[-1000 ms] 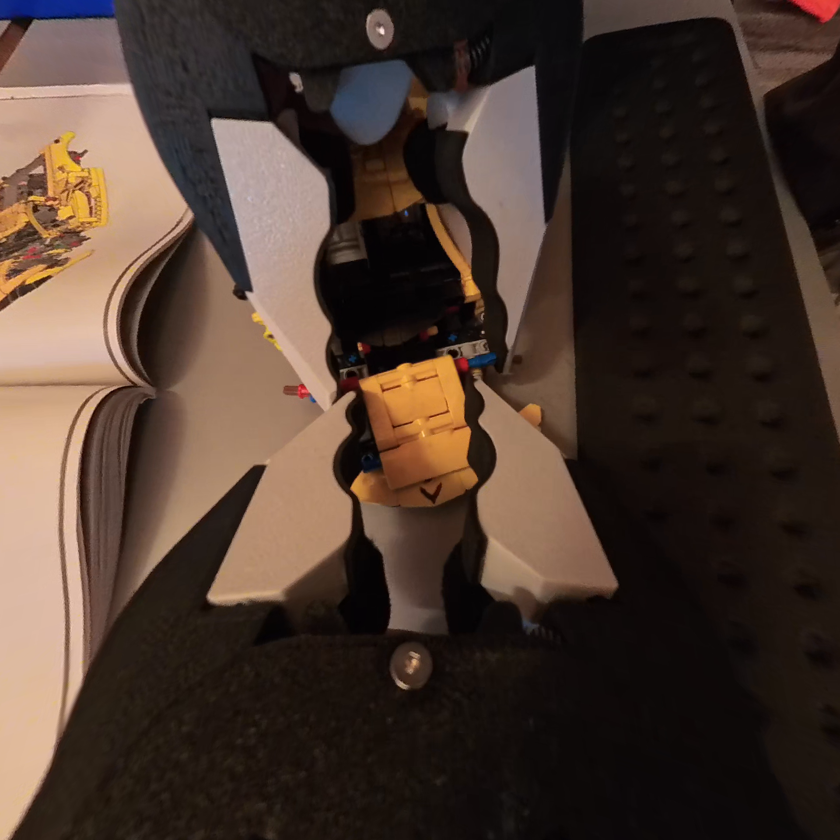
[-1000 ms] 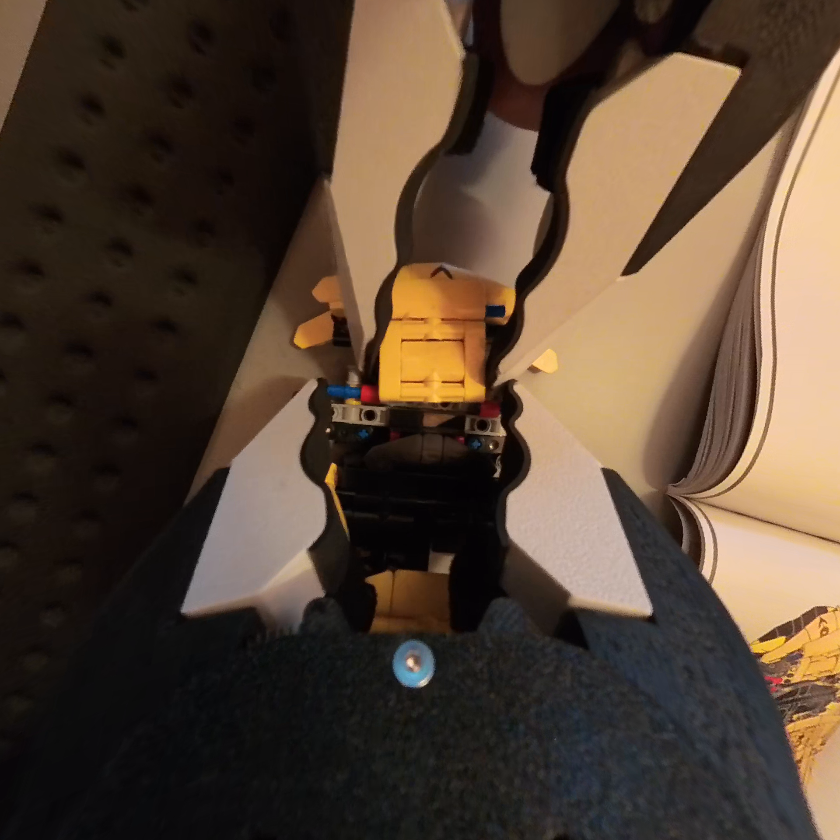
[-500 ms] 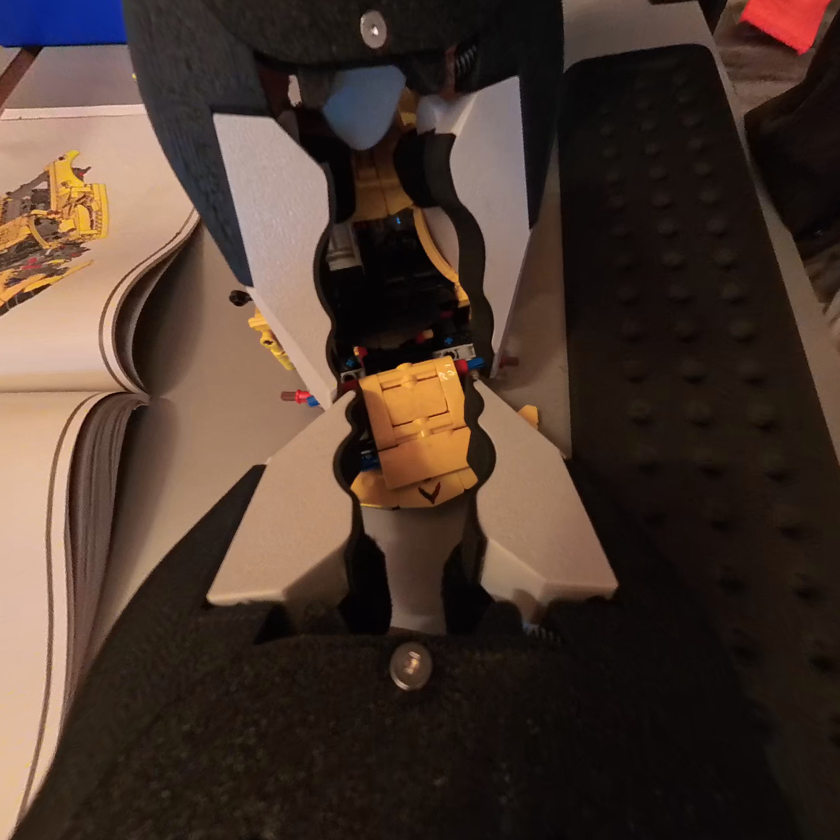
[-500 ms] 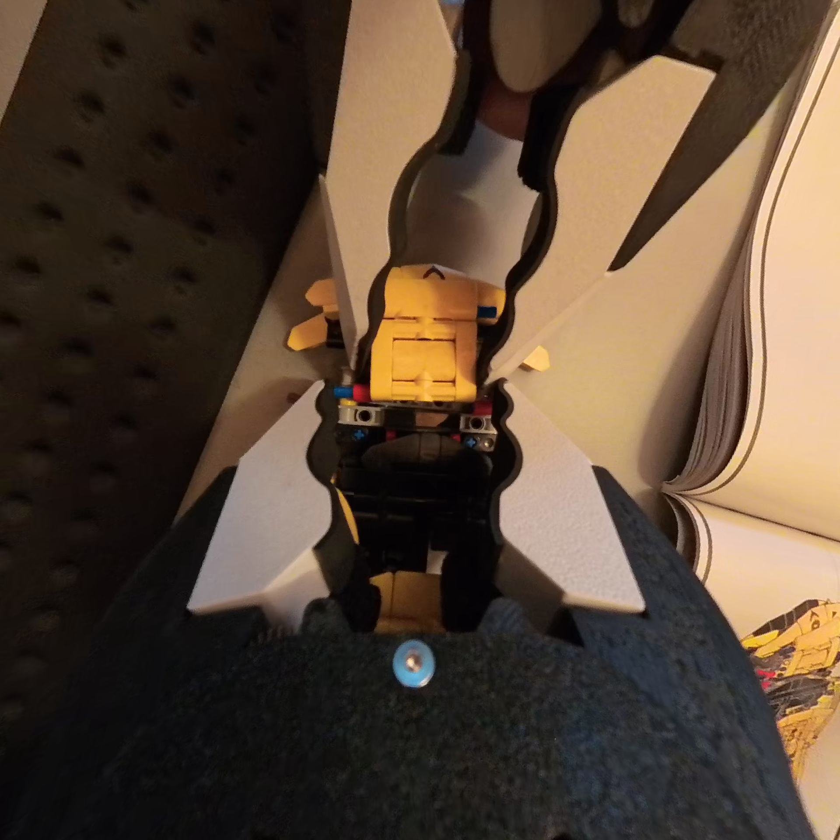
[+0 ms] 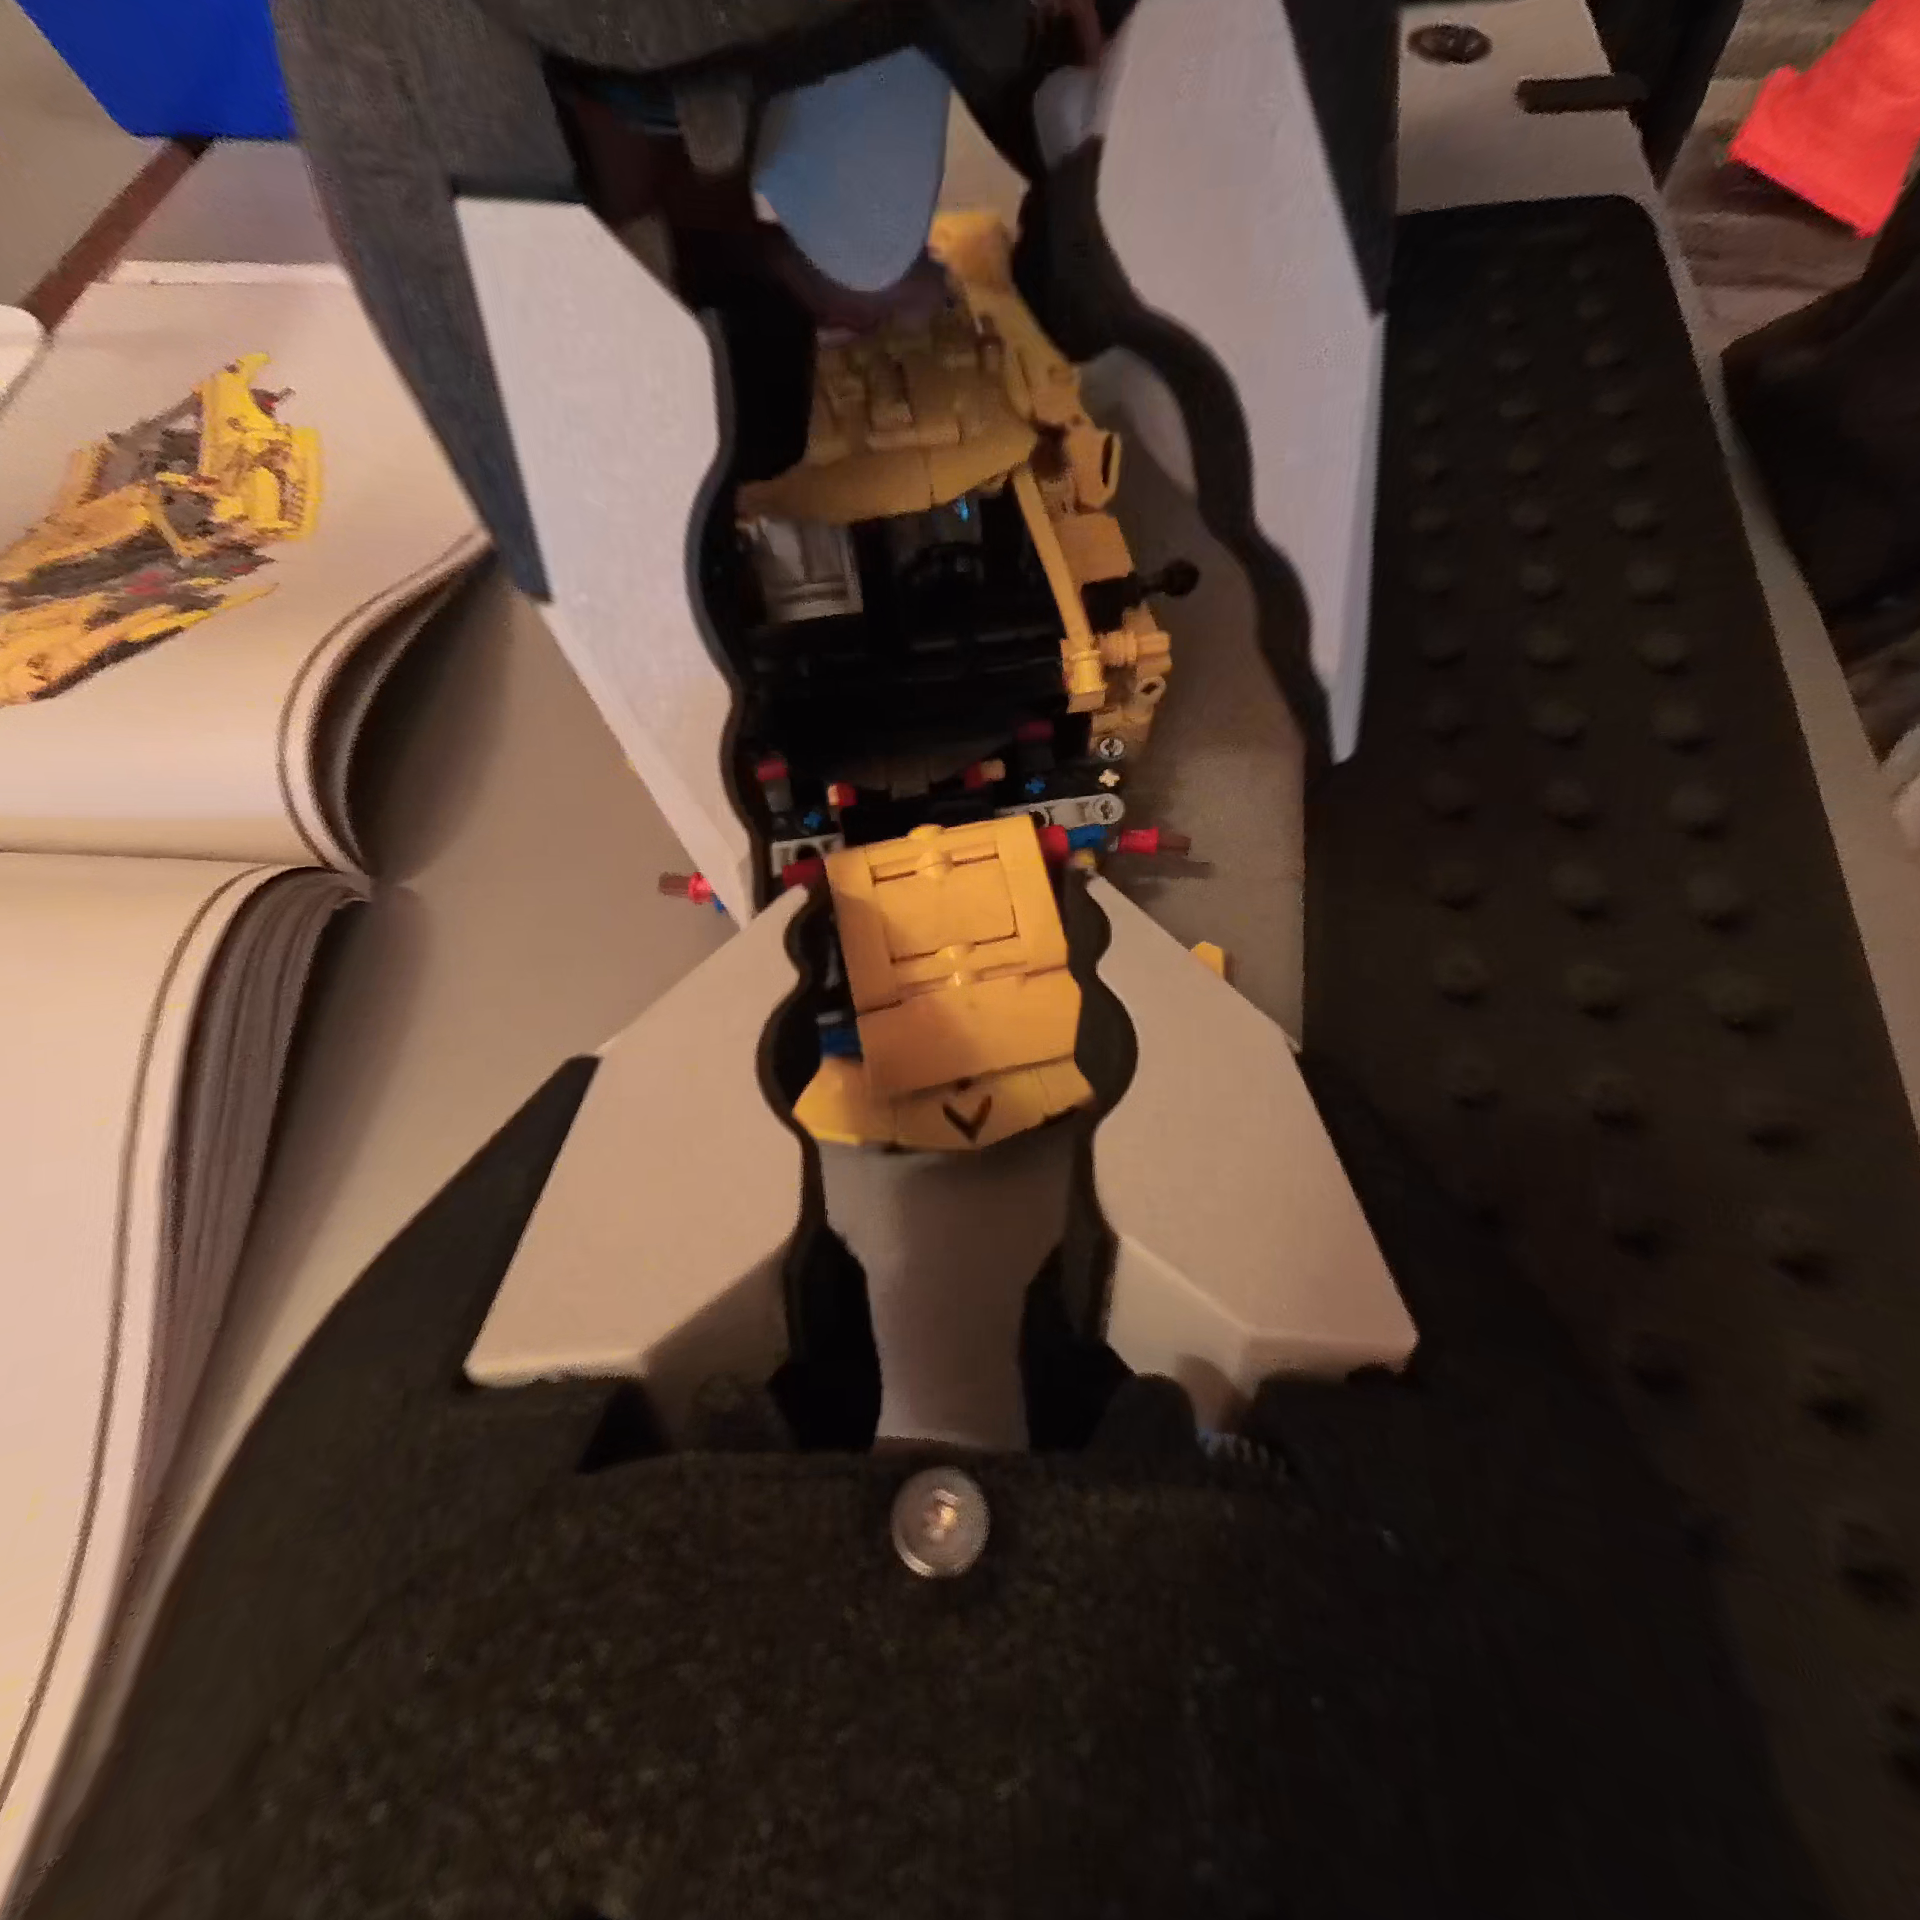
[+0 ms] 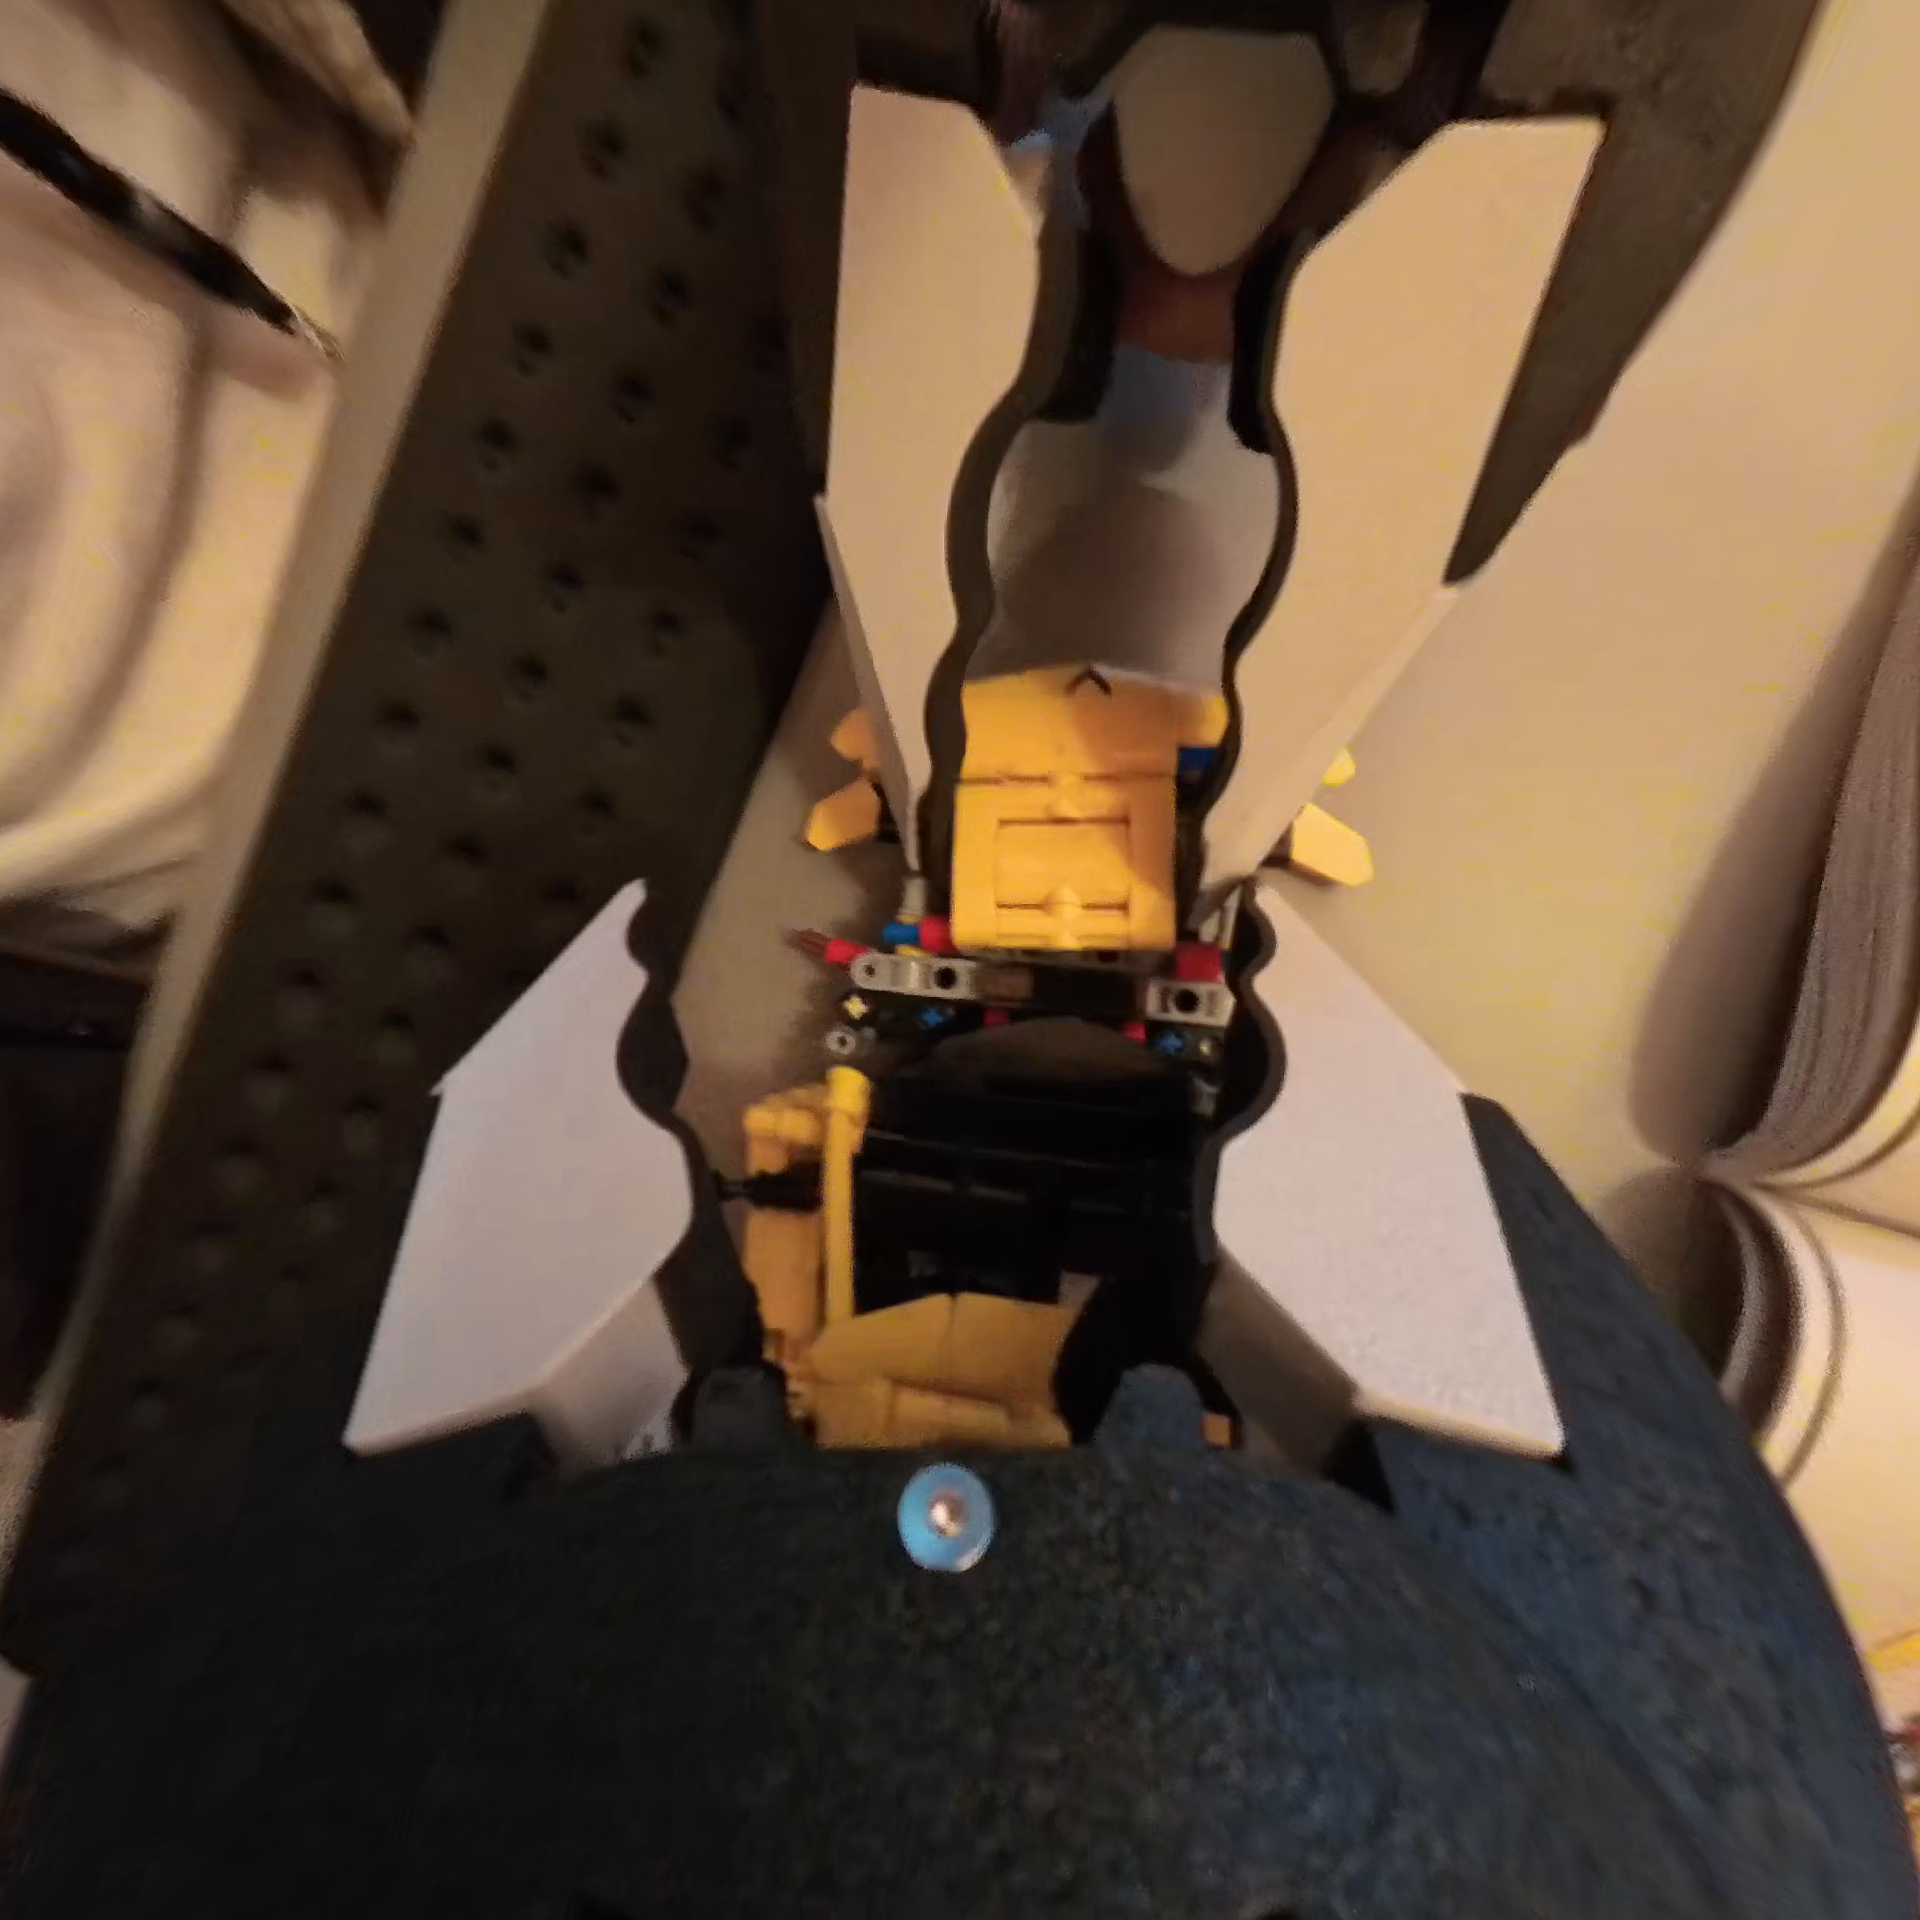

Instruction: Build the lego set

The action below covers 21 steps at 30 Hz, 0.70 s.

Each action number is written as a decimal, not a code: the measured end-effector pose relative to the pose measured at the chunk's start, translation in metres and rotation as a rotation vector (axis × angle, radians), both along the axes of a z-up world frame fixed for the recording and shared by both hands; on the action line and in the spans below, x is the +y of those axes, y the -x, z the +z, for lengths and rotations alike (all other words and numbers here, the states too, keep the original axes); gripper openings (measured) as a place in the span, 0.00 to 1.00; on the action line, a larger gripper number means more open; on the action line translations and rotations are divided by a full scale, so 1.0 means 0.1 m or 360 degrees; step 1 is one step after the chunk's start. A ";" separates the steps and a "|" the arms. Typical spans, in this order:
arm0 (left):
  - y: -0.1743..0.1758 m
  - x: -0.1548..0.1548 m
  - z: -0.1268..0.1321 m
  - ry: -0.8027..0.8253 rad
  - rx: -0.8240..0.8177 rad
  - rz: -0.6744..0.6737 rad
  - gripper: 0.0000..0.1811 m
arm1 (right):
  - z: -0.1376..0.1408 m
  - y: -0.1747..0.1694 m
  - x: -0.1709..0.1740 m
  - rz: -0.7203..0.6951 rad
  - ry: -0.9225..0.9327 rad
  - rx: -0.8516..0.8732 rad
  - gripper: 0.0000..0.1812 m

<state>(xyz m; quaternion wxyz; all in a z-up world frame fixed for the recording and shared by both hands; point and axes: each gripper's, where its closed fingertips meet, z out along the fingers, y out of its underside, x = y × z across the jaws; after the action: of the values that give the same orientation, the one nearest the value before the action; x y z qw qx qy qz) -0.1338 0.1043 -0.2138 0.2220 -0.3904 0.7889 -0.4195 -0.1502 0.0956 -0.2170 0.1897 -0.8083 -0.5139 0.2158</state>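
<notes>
Since earlier frame, right gripper point(image 6: 951, 997) jaws spread off yellow-and-black brick bulldozer model point(image 5: 935, 727); I judge regrasp step. Left gripper point(image 5: 945, 935) clamps yellow hood, model between grippers, open instruction booklet point(image 5: 156, 727) left. Next: re-close right.

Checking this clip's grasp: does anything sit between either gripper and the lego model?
Nothing visible does. The left gripper is clamped on the lego model at its yellow end; the right gripper is open around its black middle.
</notes>
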 end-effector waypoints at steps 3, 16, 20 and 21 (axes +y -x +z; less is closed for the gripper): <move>0.04 0.07 0.15 0.0059 -0.0101 0.0056 0.26 | 0.19 -0.02 -0.04 -0.0130 -0.0104 0.0071 0.43; 0.03 0.00 -0.03 -0.0130 0.0006 0.0023 0.29 | 0.24 -0.57 0.14 -0.0846 -0.0257 0.0088 0.40; 0.02 -0.01 -0.03 -0.0128 0.0040 -0.0038 0.28 | 0.19 -0.57 0.21 -0.0718 -0.0221 0.0045 0.36; 0.02 -0.02 -0.03 -0.0132 0.0055 -0.0070 0.28 | 0.19 -0.60 0.26 -0.0687 -0.0213 0.0027 0.36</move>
<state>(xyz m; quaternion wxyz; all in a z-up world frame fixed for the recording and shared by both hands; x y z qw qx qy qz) -0.1361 0.1027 -0.2169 0.2151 -0.3706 0.8177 -0.3843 -0.0905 0.1211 -0.1982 0.2890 -0.8833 -0.3405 0.1425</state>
